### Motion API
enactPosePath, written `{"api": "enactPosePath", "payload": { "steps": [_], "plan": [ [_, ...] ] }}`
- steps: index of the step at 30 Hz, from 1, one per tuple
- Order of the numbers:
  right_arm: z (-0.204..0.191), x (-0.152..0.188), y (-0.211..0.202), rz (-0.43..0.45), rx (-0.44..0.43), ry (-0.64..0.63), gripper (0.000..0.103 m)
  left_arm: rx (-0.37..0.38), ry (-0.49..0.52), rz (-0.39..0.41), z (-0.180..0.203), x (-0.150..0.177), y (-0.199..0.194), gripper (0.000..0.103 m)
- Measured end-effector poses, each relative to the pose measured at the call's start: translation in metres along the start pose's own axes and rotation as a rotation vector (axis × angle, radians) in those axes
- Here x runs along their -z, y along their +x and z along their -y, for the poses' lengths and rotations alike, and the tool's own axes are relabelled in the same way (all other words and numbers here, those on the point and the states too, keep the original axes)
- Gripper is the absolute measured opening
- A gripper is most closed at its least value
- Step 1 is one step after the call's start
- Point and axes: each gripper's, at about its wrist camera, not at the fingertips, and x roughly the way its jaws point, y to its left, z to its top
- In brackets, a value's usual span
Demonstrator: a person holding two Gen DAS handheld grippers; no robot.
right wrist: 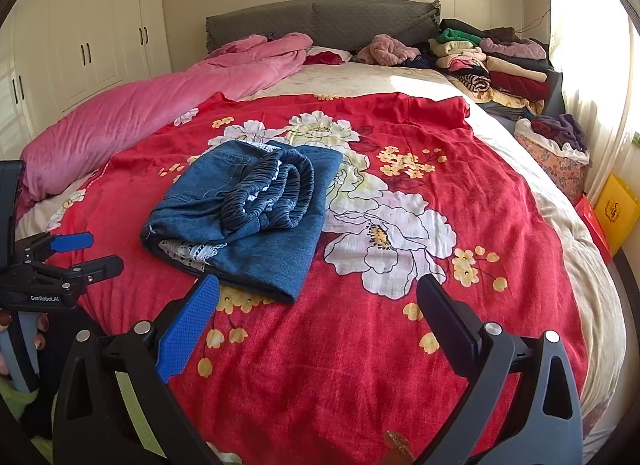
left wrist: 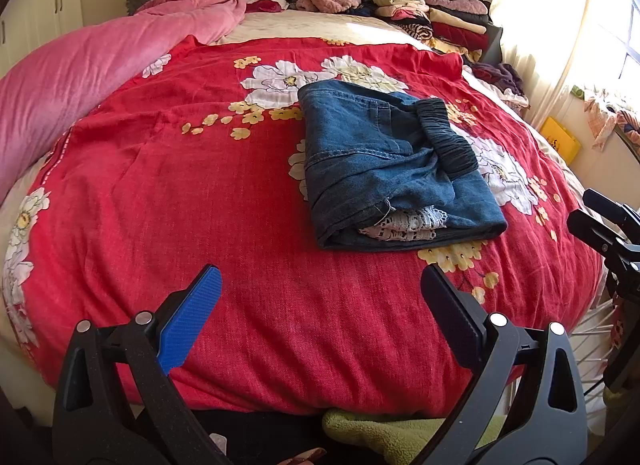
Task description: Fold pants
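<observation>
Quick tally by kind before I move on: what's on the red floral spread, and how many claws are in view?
Folded blue denim pants with black elastic waistband: 1
Open left claw: 1
Open right claw: 1
Red floral bedspread underneath: 1
Total: 4

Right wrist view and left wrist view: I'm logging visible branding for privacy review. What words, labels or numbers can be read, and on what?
"GenRobot.AI" — white lettering on the black body of the left tongs, seen in the right wrist view.
Dark print on the yellow box beside the bed: too blurred to read.
Jeans: no readable label.
Left wrist view: no readable text.
</observation>
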Motion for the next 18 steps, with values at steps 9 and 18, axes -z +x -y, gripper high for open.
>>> {"api": "enactPosePath", "payload": {
  "steps": [9,18],
  "plan": [
    [0.0013,-0.0001,-0.0012,-0.001,0.004,0.002,0.098,-0.011,0.000,-0.006,-0.0014,0.0010,0.0013,0.093],
    [0.0036,0.0001,-0.0009,0.001,0.009,0.007,0.098,-0.018,0.001,-0.014,-0.0020,0.0010,0.0029,0.093]
  ]
}}
